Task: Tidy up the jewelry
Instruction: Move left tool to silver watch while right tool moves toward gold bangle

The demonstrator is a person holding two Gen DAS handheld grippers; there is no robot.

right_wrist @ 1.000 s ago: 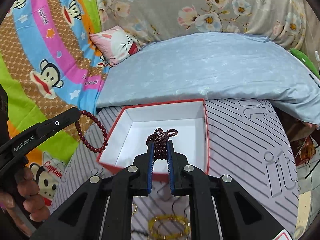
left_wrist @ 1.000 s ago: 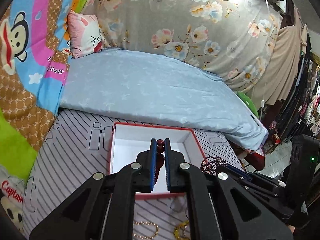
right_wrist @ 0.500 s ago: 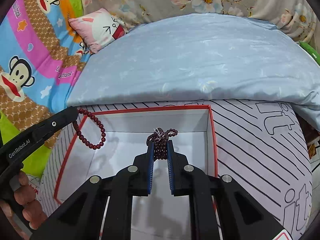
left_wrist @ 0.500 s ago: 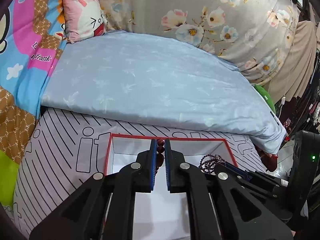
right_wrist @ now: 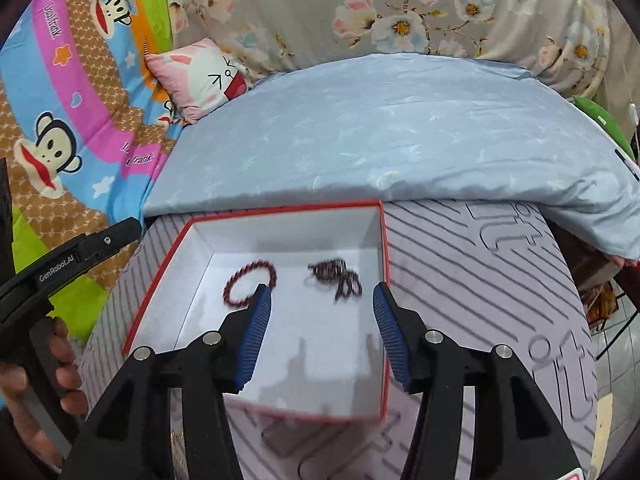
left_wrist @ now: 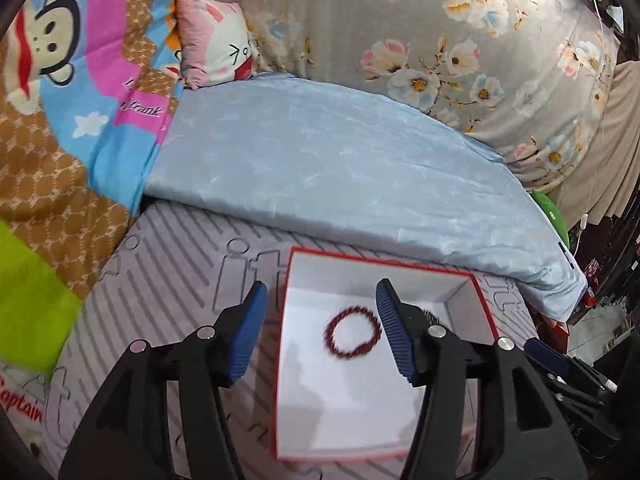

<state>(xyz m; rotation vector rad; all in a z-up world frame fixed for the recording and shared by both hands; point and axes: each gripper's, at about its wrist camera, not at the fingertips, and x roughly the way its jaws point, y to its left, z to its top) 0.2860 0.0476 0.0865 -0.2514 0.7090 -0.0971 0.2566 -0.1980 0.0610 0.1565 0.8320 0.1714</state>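
In box (right_wrist: 384, 240): red bead bracelet (right_wrist: 249, 280), blurred, seemingly round.

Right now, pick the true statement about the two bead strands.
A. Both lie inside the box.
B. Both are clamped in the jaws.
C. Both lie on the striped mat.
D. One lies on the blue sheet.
A: the red bracelet and the dark strand both rest on the white floor of the box, with both grippers open.

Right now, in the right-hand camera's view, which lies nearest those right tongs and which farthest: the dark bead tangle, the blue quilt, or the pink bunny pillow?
1. Dark bead tangle: just ahead of the open right tongs, inside the red-edged box.
2. Blue quilt: beyond the box's far wall.
3. Pink bunny pillow: farthest, back left, past the quilt.
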